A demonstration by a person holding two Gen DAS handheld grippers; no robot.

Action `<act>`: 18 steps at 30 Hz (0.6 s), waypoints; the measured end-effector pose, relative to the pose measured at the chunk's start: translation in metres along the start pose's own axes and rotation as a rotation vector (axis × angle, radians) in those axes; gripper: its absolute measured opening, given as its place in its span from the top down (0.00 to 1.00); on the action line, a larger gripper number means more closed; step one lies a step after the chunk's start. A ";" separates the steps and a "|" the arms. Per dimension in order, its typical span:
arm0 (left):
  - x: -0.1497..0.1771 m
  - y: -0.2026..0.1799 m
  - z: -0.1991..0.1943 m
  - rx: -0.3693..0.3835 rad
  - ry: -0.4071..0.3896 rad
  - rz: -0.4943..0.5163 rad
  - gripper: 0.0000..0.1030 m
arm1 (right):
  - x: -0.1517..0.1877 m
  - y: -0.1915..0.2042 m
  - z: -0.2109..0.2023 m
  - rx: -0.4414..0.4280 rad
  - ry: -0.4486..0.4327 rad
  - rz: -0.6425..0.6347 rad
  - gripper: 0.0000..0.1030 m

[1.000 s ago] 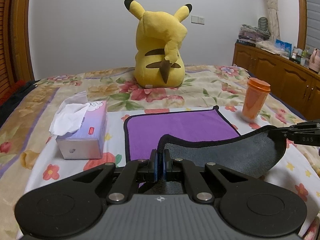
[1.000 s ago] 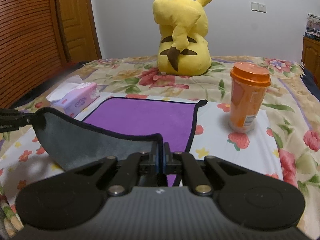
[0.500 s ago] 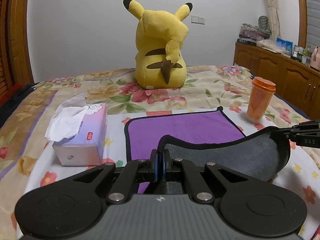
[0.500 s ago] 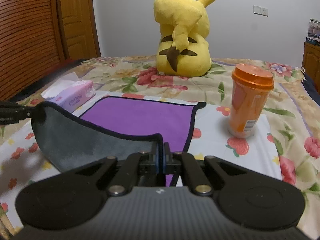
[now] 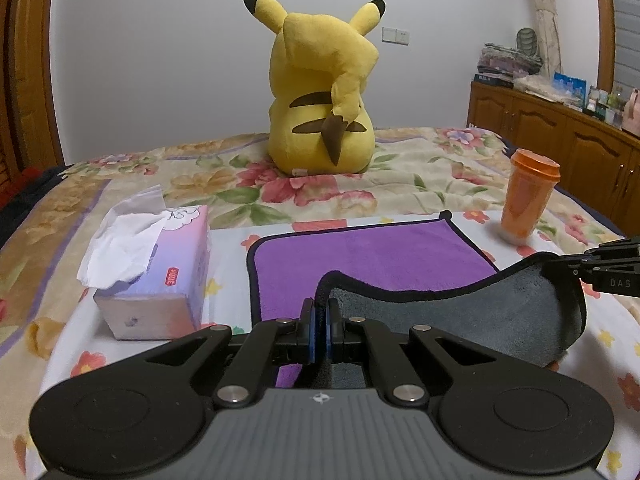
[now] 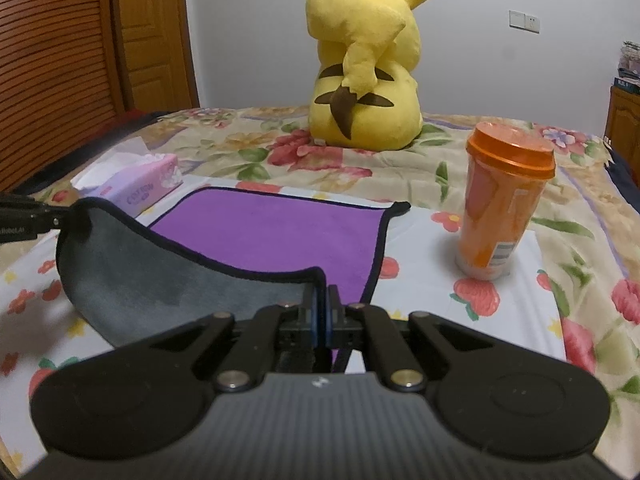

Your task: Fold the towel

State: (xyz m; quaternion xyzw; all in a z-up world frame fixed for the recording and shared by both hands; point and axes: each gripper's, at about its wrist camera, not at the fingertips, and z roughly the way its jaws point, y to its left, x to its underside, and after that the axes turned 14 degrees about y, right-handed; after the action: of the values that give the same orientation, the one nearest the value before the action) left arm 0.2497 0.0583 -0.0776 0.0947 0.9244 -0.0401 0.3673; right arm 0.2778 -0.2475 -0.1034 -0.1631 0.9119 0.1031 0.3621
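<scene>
The left gripper (image 5: 319, 306) sits low in the centre of its frame, level and pointing toward the far wall, its jaws pinched together on one near corner of the towel (image 5: 372, 256). The right gripper (image 6: 322, 294) holds the same level, forward-pointing pose and is clamped on the other near corner. Between them the lifted near edge hangs in a sag with its grey underside facing the cameras. The purple top face lies flat on the flowered bed (image 5: 420, 168) in the middle of each frame. In the left view the right gripper shows at the right edge; in the right view the left gripper shows at the left edge. A tissue box (image 5: 160, 276) stands left of the towel, an orange cup (image 6: 502, 208) right of it, and a yellow plush toy (image 5: 324, 96) sits beyond, upper centre.
</scene>
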 end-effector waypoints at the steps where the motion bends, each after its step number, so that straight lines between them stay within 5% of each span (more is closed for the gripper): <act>1: -0.001 0.000 0.001 0.000 -0.002 0.001 0.92 | -0.001 0.000 0.001 0.001 -0.002 -0.001 0.96; 18: -0.021 0.011 0.015 -0.009 -0.030 0.001 0.92 | -0.019 -0.009 0.014 0.006 -0.041 -0.004 0.96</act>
State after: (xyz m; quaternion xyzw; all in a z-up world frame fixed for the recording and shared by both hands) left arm 0.2769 0.0634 -0.0738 0.0928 0.9190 -0.0370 0.3815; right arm 0.3030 -0.2468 -0.1009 -0.1616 0.9044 0.1029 0.3813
